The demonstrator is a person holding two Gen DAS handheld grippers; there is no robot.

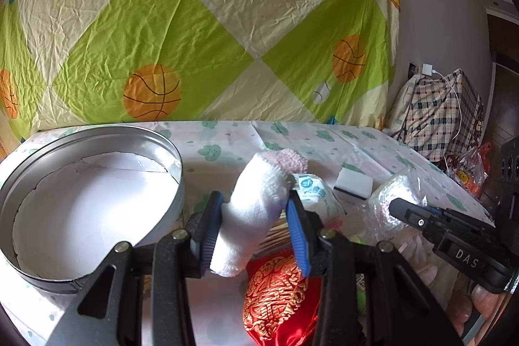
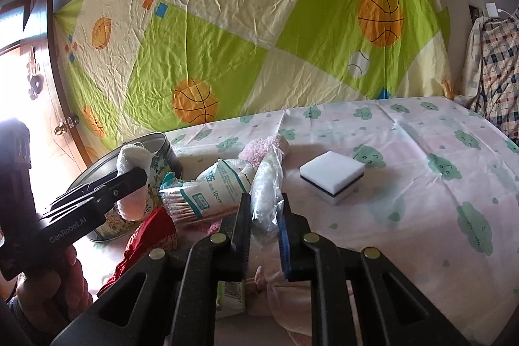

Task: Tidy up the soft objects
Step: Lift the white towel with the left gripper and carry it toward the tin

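My left gripper [image 1: 254,201] is shut on a rolled white knitted sock [image 1: 259,184], which it holds up just right of an open round metal tin [image 1: 97,135] lined with white paper. From the right wrist view the same sock [image 2: 133,159] sits in the left gripper [image 2: 138,180] in front of the tin [image 2: 163,141]. My right gripper [image 2: 264,205] is shut on a clear plastic bag [image 2: 266,180] with white soft stuff inside. In the left wrist view that bag [image 1: 394,192] bulges beside the right gripper [image 1: 399,206].
On the flowered sheet lie a pack of cotton swabs [image 2: 214,184], a pink fluffy item [image 2: 267,143], a white sponge with a dark band [image 2: 331,174], a red embroidered pouch [image 1: 275,291] and a green packet [image 2: 230,291]. A checked bag [image 1: 438,112] stands at the far right.
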